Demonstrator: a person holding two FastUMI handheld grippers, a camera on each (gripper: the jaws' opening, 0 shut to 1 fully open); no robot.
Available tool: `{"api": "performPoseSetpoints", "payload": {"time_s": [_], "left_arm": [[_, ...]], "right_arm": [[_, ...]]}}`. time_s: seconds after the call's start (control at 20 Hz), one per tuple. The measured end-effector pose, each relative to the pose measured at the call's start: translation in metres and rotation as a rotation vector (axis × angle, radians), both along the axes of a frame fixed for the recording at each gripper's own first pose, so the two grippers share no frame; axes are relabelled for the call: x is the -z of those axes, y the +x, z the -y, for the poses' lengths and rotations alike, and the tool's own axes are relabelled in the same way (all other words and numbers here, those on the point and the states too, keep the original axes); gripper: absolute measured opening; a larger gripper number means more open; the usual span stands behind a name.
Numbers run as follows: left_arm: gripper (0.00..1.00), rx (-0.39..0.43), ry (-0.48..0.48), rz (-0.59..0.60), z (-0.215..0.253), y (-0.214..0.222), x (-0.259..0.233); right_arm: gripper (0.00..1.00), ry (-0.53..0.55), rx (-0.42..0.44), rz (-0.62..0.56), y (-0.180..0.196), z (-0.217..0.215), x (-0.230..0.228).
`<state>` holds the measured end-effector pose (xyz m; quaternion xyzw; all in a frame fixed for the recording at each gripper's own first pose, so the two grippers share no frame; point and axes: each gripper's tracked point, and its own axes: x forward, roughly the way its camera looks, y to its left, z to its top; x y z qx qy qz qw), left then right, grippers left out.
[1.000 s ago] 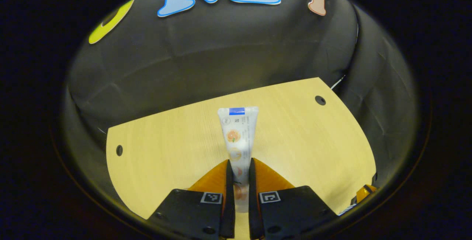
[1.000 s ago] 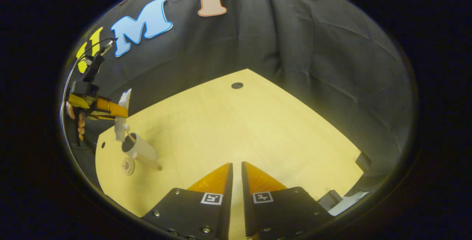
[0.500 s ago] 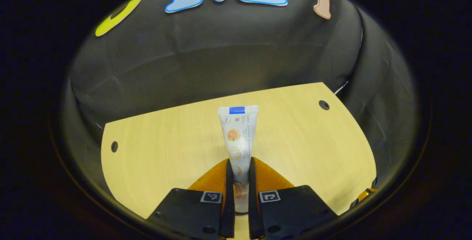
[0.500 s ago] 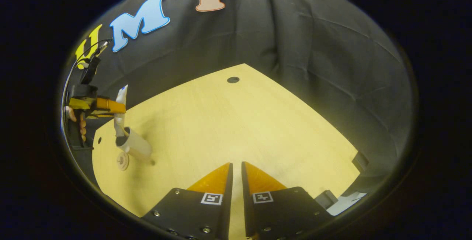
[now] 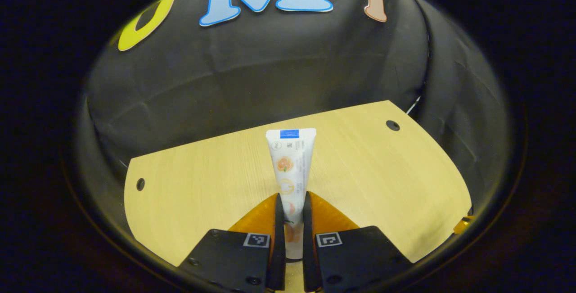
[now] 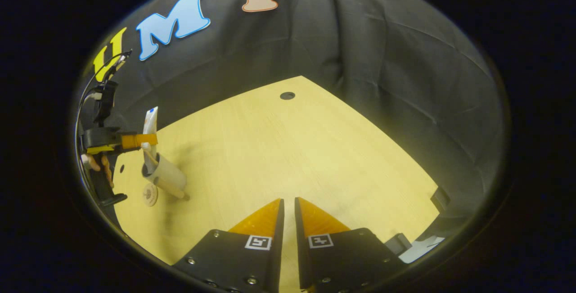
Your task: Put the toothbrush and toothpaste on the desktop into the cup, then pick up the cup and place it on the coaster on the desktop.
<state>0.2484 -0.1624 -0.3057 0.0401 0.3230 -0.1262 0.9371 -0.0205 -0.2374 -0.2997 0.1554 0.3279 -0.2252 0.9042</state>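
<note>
My left gripper [image 5: 290,207] is shut on a white toothpaste tube [image 5: 291,162], which stands upright between its fingers, crimped end up. In the right gripper view that left gripper [image 6: 140,140] holds the toothpaste tube [image 6: 150,124] at the far left, its lower end at the mouth of the pale cup [image 6: 165,177]. A toothbrush [image 6: 146,149] leans in the cup with its tip above the rim. The small round wooden coaster [image 6: 150,194] lies on the desk just in front of the cup. My right gripper [image 6: 288,205] is shut and holds nothing, low over the near desk.
The light wooden desktop [image 6: 288,149] is walled by black cloth at the back and sides. It has cable holes [image 6: 287,96] [image 5: 392,125] [image 5: 141,184]. A hand [image 6: 96,163] grips the left gripper's handle. A pale object [image 6: 418,248] lies past the desk's right corner.
The left gripper has come down closer to the cup with the toothpaste, so the tube's lower end is at the cup's mouth. The right gripper has hardly moved.
</note>
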Motion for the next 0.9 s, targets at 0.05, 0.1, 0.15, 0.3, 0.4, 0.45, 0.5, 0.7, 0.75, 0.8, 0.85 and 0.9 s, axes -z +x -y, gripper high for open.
{"api": "performPoseSetpoints", "payload": {"time_s": [0.05, 0.1, 0.15, 0.3, 0.4, 0.45, 0.5, 0.7, 0.75, 0.8, 0.85, 0.9], "left_arm": [[0.24, 0.003, 0.004, -0.005, -0.002, -0.002, 0.006], [0.25, 0.002, 0.006, -0.003, -0.004, -0.005, 0.008], [0.26, 0.007, 0.004, 0.013, -0.003, -0.005, 0.007], [0.3, 0.016, 0.001, 0.036, -0.003, -0.008, 0.008], [0.39, 0.013, 0.003, 0.027, -0.005, -0.008, 0.013], [0.35, 0.007, 0.004, 0.023, -0.005, -0.009, 0.014], [0.38, 0.001, 0.0, 0.017, -0.007, -0.011, 0.015], [0.52, -0.027, -0.013, 0.024, -0.013, -0.014, 0.012], [0.58, -0.031, -0.017, 0.026, -0.016, -0.015, 0.011], [0.65, -0.034, -0.025, 0.027, -0.017, -0.017, 0.009], [0.67, -0.032, -0.038, 0.024, -0.015, -0.019, 0.009], [0.67, -0.032, -0.048, 0.021, -0.015, -0.02, 0.007]], "right_arm": [[0.15, 0.001, -0.002, -0.002, 0.0, -0.001, 0.001], [0.15, 0.002, -0.004, -0.003, 0.002, -0.002, 0.003], [0.15, 0.003, -0.005, -0.004, 0.002, -0.003, 0.004], [0.15, 0.004, -0.012, -0.007, 0.002, -0.006, 0.004], [0.15, 0.004, -0.016, -0.008, 0.002, -0.008, 0.004], [0.15, 0.005, -0.018, -0.007, 0.002, -0.008, 0.004], [0.15, 0.006, -0.019, -0.007, 0.003, -0.009, 0.004], [0.15, 0.006, -0.023, -0.007, 0.004, -0.011, 0.003], [0.15, 0.006, -0.025, -0.007, 0.004, -0.012, 0.003], [0.15, 0.006, -0.026, -0.006, 0.004, -0.013, 0.003], [0.15, 0.007, -0.027, -0.005, 0.004, -0.014, 0.002], [0.15, 0.009, -0.029, -0.005, 0.006, -0.015, 0.002]]}}
